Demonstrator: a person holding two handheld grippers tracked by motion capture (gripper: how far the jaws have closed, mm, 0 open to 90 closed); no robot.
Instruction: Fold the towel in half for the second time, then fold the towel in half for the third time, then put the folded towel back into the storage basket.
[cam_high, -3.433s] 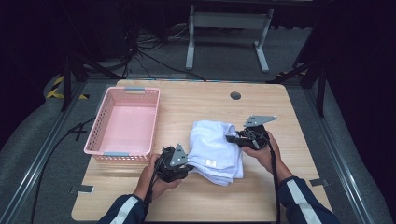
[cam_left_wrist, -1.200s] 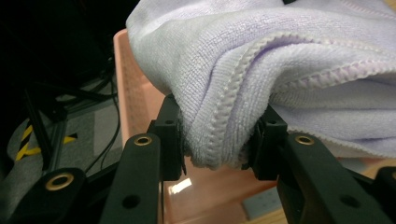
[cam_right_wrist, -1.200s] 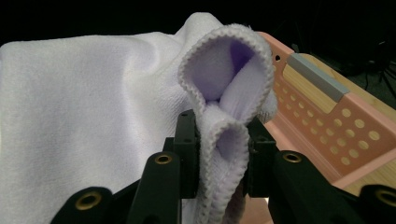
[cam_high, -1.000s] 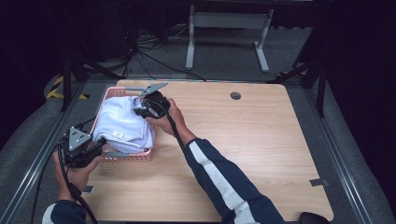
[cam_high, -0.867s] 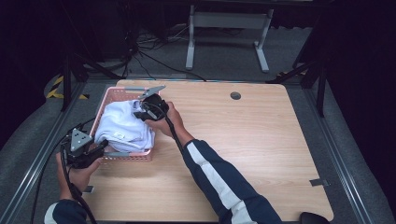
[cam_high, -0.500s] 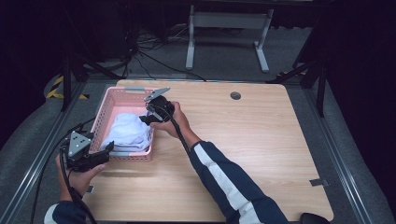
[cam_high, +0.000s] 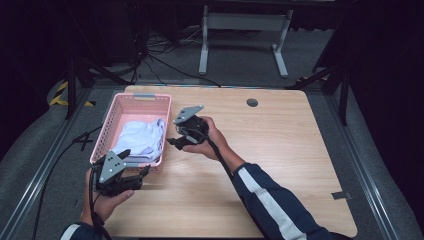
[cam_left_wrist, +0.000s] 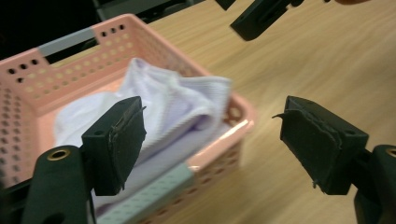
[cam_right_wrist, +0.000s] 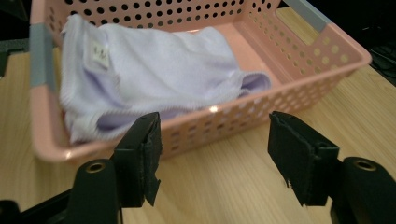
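A pale lavender cloth (cam_high: 141, 138) lies crumpled inside the pink perforated basket (cam_high: 111, 124) at the table's left. My left gripper (cam_high: 143, 173) hovers just off the basket's near corner. Its jaws have just been opening and stand open with nothing between them. In the left gripper view the left gripper (cam_left_wrist: 212, 128) frames the cloth (cam_left_wrist: 177, 100) and the basket's corner (cam_left_wrist: 243, 116). My right gripper (cam_high: 172, 142) sits to the right of the basket over the wood. It has also just been opening. In its own view the right gripper (cam_right_wrist: 215, 137) is open before the basket wall (cam_right_wrist: 280, 105) and the cloth (cam_right_wrist: 159, 65).
The wooden table (cam_high: 285, 150) stretches bare to the right, with a round cable hole (cam_high: 252, 102) near its far edge. A metal stand (cam_high: 240, 30) and cables lie on the dark floor behind. The other gripper's jaws (cam_left_wrist: 259, 16) show at the top of the left gripper view.
The cloth, held over the basket a second ago, now lies loose inside it. Both grippers have let go, opened, and drawn back from the basket, toward the right and nearer.
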